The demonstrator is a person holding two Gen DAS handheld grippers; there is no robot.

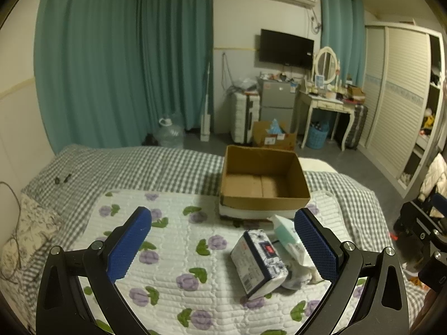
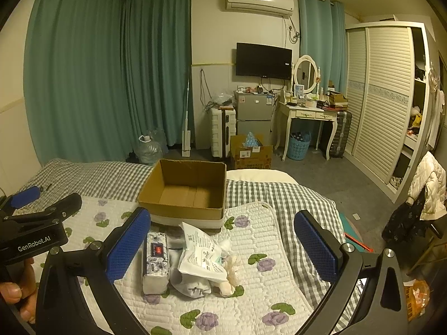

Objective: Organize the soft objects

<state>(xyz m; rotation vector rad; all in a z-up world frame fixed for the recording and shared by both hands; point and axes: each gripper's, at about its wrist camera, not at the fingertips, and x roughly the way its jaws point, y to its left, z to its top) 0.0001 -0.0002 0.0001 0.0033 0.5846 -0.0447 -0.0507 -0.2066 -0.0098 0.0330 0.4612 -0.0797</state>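
Both grippers, left gripper point(image 1: 222, 247) and right gripper point(image 2: 222, 247), hover spread wide and empty above the tissue pack point(image 2: 156, 262) and white pouch point(image 2: 202, 254), heaped just before the empty cardboard box point(image 2: 181, 209), seemingly awaiting loading.

One brand name is legible; the other print is too small to make out.

"GenRobot.AI" stands in white letters on the black body of the left claw point(image 2: 26, 195), seen at the left edge of the right wrist view, to the left of the right claw point(image 2: 220, 248). Between the right claw's fingers, the tissue pack point(image 2: 155, 262) carries a dark label with a red mark, and the white pouch point(image 2: 201, 254) beside it bears lines of print and symbols, none of it readable. Ahead of the claw, on the floor, the shipping carton point(image 2: 251, 153) has a white sticker, also unreadable.
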